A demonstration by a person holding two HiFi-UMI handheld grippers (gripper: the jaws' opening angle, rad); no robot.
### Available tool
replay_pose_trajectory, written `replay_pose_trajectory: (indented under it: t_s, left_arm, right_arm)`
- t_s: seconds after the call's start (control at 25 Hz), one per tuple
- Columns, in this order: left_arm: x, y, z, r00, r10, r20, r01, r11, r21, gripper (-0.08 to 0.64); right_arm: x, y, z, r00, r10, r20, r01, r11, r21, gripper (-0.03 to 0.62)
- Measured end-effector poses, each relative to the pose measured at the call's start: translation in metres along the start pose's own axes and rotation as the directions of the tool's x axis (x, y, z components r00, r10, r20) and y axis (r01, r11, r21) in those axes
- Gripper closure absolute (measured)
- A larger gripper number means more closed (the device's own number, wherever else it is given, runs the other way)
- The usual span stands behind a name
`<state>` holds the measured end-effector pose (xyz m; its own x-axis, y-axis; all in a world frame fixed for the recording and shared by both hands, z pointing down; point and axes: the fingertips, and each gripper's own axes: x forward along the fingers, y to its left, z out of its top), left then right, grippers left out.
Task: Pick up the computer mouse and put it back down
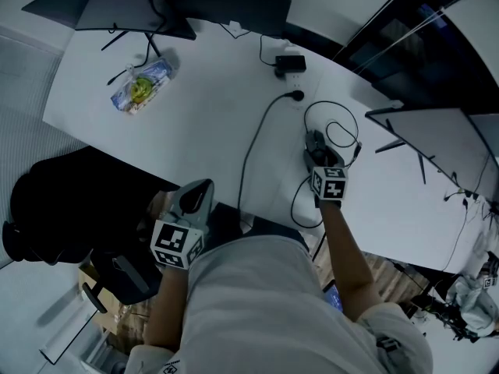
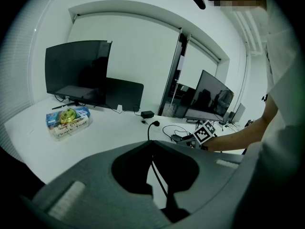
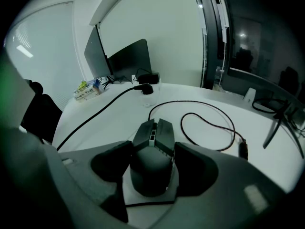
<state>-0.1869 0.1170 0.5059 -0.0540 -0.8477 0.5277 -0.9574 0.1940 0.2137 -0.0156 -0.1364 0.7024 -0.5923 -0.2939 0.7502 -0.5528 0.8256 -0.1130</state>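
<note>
The dark computer mouse (image 1: 315, 144) (image 3: 152, 161) rests on the white desk (image 1: 203, 131), and its cable (image 3: 209, 123) loops away to the right. My right gripper (image 1: 321, 160) (image 3: 153, 149) reaches down over it, with one jaw on either side of the mouse body. Both pads lie against its flanks. My left gripper (image 1: 195, 197) (image 2: 151, 143) hangs off the desk's near edge close to the person's body. Its jaws meet at the tips with nothing between them. In the left gripper view the right gripper's marker cube (image 2: 205, 132) shows far off at the mouse.
A snack packet (image 1: 140, 86) (image 2: 68, 122) lies at the desk's far left by a dark monitor (image 1: 195, 2). A power adapter (image 1: 290, 64) and a long black cable (image 1: 253, 154) cross the middle. A second monitor (image 1: 437, 142) stands right. A black chair (image 1: 70, 209) is near left.
</note>
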Motion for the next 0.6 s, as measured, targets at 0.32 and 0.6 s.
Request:
replay_pose_trajectory:
  t_s: [0.32,0.6]
  left_arm:
    - [0.006,0.000,0.005,1.000,-0.029,0.005,0.029,0.999,0.016,0.552]
    - [0.019,-0.009,0.018,0.996,-0.093,0.014,0.092,0.995,0.047,0.551]
  right_arm:
    - [-0.014,0.001,0.010,1.000,-0.009,0.029,0.009,1.000,0.015,0.305]
    - [-0.043,0.007,0.028,0.997,0.001,0.078,-0.003,1.000,0.028,0.312]
